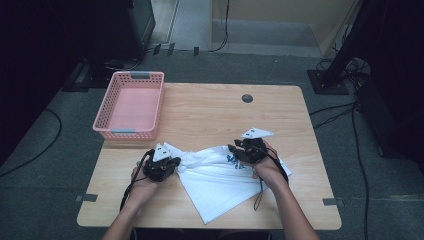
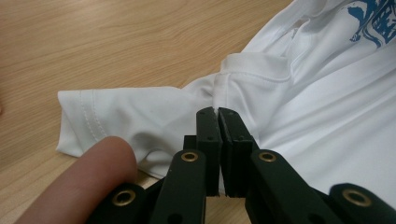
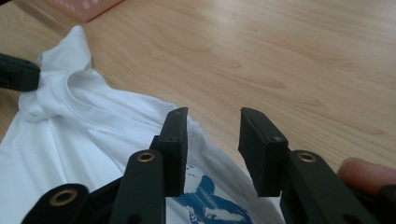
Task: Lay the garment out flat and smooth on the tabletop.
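Both grippers sit low over a white T-shirt (image 1: 220, 182) spread on the near half of the wooden table (image 1: 210, 110). From where I stand, the left gripper (image 1: 172, 164) is pinched tight on a fold of the cloth near the collar; in the left gripper view (image 2: 218, 112) its two black jaws meet with a thin sliver of white fabric caught between them. The right gripper (image 1: 234, 149) hovers at the shirt's far edge with its jaws apart; in the right gripper view (image 3: 212, 116) bare wood shows through the gap and nothing is between them.

The shirt is plain white, smooth and slightly shiny, with a blue printed emblem (image 3: 210, 205) on the chest. One short sleeve (image 2: 93, 121), with double stitching at its hem, lies flat towards the left. The ribbed collar (image 3: 60, 93) is bunched and creased, and the lower body tapers to a point near the table's front edge. A pink plastic basket (image 1: 131, 131) stands at the table's far left corner, well apart from the shirt.
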The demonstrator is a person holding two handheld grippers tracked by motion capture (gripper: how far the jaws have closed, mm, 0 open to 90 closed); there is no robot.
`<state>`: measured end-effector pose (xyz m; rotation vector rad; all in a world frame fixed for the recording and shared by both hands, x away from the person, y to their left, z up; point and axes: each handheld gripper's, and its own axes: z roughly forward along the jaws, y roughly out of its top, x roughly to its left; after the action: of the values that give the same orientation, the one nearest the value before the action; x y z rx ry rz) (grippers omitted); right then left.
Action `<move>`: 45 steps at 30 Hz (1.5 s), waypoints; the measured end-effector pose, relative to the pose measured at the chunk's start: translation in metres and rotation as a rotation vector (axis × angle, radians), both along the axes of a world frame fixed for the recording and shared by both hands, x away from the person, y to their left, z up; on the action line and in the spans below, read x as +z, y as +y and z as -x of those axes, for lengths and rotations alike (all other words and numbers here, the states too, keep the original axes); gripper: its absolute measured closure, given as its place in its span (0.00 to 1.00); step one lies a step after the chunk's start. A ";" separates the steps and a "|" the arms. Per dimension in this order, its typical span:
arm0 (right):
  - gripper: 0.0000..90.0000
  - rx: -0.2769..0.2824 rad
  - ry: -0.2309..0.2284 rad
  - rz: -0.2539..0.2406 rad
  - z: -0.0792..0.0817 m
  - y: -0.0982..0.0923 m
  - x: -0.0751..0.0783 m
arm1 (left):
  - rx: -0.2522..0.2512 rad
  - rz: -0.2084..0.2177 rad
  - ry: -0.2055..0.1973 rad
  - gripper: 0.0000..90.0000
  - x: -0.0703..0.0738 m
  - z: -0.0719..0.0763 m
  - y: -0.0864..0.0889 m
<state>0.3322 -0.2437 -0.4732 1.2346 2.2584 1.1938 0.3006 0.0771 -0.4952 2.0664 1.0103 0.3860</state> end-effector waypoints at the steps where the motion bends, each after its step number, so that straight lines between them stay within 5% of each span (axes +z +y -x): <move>1: 0.68 0.013 0.008 -0.001 -0.001 0.001 -0.002 | -0.001 0.001 -0.001 0.99 0.000 0.000 0.001; 5: 0.69 0.035 0.042 0.021 -0.002 0.001 -0.007 | -0.005 0.001 0.003 0.99 0.000 -0.001 0.002; 10: 0.96 0.005 0.068 0.064 0.001 -0.003 -0.012 | -0.007 0.031 0.014 0.98 0.002 -0.001 0.001; 14: 0.97 -0.007 0.037 0.032 0.007 -0.007 -0.006 | -0.009 0.046 0.036 0.84 0.002 -0.002 -0.001; 18: 0.97 -0.021 -0.001 -0.013 0.014 -0.011 0.006 | -0.033 -0.001 0.036 0.63 -0.002 0.000 -0.014; 22: 0.97 -0.037 -0.043 -0.046 0.018 -0.015 0.019 | 0.009 -0.051 0.027 0.48 -0.005 -0.001 -0.028; 27: 0.97 -0.037 -0.087 -0.078 0.024 -0.018 0.034 | 0.009 -0.115 -0.011 0.44 -0.006 0.000 -0.043; 31: 0.97 -0.034 -0.112 -0.119 0.028 -0.021 0.044 | -0.040 -0.147 -0.018 0.45 -0.009 0.002 -0.051; 33: 0.97 -0.036 -0.122 -0.127 0.030 -0.022 0.047 | -0.057 -0.160 -0.036 0.53 -0.009 0.004 -0.054; 39: 0.96 -0.052 -0.123 -0.128 0.032 -0.027 0.046 | -0.075 -0.119 -0.080 0.89 -0.002 0.007 -0.052; 45: 0.96 -0.102 -0.108 -0.136 0.030 -0.038 0.039 | -0.031 -0.076 -0.088 0.97 0.009 -0.003 -0.041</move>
<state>0.3021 -0.2821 -0.4337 1.2849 2.0415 1.3594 0.3032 0.0363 -0.4867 2.1112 0.9230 0.5021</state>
